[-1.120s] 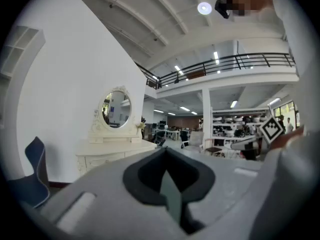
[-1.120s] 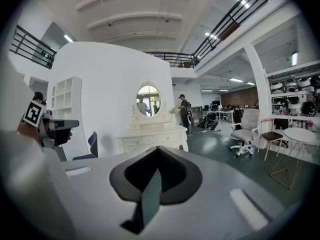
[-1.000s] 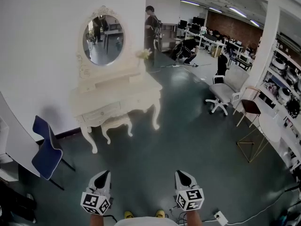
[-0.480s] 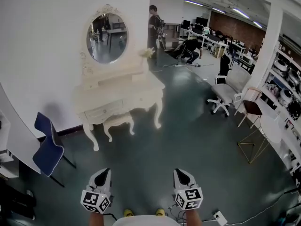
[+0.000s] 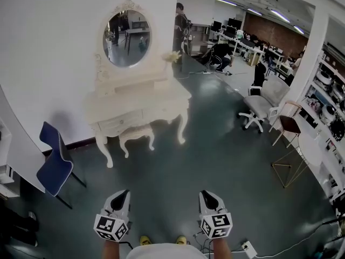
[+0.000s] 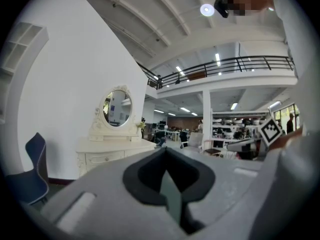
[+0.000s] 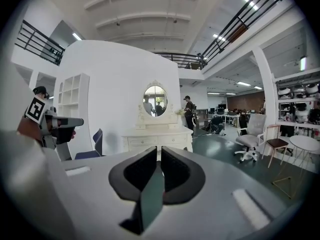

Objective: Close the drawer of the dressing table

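Though the table [image 5: 141, 106] is nearer now, its drawer [image 5: 119, 124] is out of reach. Left gripper [image 5: 122, 193] and right gripper [image 5: 206, 195] are clenched, empty.

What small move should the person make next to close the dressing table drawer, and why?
Probably a step forward toward the dressing table. It stands across the floor, well beyond the left gripper and the right gripper, which are held low with jaws together and nothing in them. Its drawers look out of reach from here.
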`<action>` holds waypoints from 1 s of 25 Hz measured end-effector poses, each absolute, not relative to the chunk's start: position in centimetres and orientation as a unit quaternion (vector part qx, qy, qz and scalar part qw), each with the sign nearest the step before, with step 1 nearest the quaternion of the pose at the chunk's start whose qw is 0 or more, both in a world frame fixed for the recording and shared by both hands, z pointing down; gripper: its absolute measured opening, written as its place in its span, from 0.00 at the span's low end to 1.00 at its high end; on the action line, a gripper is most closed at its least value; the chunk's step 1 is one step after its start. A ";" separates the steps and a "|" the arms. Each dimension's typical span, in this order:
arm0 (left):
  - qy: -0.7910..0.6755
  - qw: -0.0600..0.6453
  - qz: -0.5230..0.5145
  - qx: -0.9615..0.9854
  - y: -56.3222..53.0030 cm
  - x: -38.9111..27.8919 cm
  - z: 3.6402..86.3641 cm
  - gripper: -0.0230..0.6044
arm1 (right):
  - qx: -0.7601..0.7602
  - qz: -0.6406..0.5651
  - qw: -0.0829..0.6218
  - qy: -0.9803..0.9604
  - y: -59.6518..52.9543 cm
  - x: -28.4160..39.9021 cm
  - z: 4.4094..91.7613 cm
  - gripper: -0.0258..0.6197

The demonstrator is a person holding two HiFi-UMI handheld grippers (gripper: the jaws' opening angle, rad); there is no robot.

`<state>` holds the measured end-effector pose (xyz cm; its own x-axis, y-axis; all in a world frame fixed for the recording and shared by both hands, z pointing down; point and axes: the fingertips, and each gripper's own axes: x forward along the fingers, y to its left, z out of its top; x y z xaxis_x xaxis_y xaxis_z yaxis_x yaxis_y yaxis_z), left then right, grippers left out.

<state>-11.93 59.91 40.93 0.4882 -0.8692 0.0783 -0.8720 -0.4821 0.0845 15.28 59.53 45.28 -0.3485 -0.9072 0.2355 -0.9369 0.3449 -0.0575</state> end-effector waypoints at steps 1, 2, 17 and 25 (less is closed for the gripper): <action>-0.507 0.057 0.012 0.860 59.9 -12.1 41.0 0.03 | 0.564 0.090 0.083 -0.816 59.5 15.2 45.3 0.06; -0.508 0.058 0.011 0.860 59.9 -12.3 41.0 0.03 | 0.564 0.089 0.085 -0.817 59.5 15.0 45.4 0.08; -0.506 0.063 0.022 0.860 60.6 -11.6 41.3 0.03 | 0.556 0.103 0.087 -0.820 59.5 14.9 46.1 0.18; -0.500 0.059 0.039 0.863 60.5 -7.8 41.3 0.03 | 0.559 0.115 0.071 -0.818 59.0 18.5 46.5 0.18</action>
